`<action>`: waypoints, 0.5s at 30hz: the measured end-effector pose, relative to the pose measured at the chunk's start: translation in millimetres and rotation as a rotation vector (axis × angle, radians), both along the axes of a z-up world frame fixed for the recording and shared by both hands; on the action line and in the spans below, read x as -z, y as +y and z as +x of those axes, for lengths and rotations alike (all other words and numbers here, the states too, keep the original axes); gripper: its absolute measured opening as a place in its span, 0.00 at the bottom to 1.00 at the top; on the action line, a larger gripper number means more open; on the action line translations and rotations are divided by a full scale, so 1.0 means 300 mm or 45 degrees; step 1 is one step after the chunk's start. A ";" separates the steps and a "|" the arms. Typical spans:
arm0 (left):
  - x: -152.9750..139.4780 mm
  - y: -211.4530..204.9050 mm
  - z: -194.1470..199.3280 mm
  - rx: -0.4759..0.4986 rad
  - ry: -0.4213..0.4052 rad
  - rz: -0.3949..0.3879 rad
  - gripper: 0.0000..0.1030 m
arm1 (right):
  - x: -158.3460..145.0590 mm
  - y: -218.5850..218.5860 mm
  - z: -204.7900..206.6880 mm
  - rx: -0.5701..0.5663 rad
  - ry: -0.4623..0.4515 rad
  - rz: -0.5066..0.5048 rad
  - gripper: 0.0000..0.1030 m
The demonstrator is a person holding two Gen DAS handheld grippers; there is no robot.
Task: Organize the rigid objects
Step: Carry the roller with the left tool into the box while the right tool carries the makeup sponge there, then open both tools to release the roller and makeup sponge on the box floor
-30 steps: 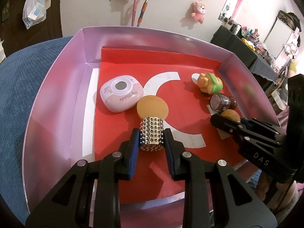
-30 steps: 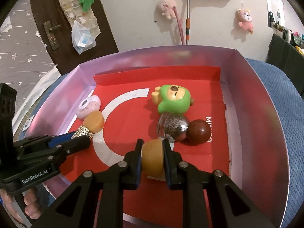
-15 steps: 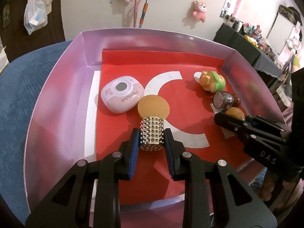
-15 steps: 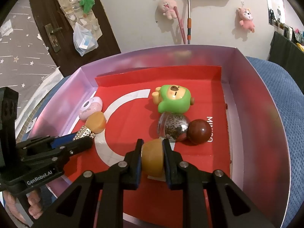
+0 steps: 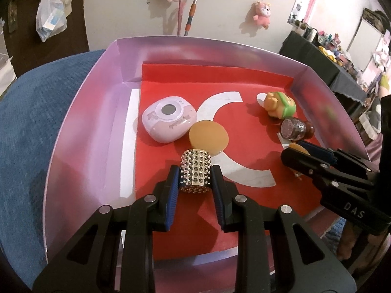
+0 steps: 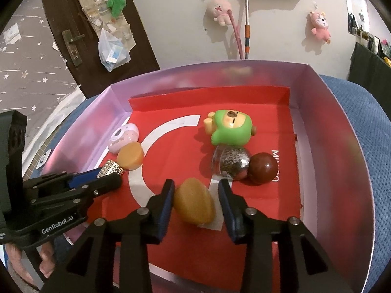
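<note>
While your left gripper (image 5: 195,178) clamps the studded cylinder (image 5: 195,171) low over the box (image 5: 80,131) floor, let your right gripper (image 6: 196,199) finish opening; the amber stone (image 6: 194,204) lies loose between its pads, so withdraw straight.

Two close wrist views, angled downward from opposite sides, sharing the red-floored box (image 5: 136,56).

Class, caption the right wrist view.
Right gripper opening around an amber stone inside the red-floored box.
</note>
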State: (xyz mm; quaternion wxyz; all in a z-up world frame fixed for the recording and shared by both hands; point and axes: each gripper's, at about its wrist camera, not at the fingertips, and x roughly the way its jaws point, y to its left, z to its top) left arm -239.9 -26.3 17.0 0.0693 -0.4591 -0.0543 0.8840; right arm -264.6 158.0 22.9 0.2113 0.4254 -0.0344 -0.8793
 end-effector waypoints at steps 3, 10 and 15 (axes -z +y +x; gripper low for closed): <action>-0.001 -0.002 0.006 -0.007 -0.001 -0.007 0.24 | -0.004 0.001 0.007 0.001 0.003 -0.004 0.41; -0.004 -0.010 0.023 -0.024 -0.001 -0.007 0.24 | -0.025 0.005 0.031 0.001 0.013 -0.021 0.48; -0.003 -0.023 0.037 -0.031 -0.013 0.019 0.32 | -0.040 0.012 0.051 0.002 0.023 -0.032 0.55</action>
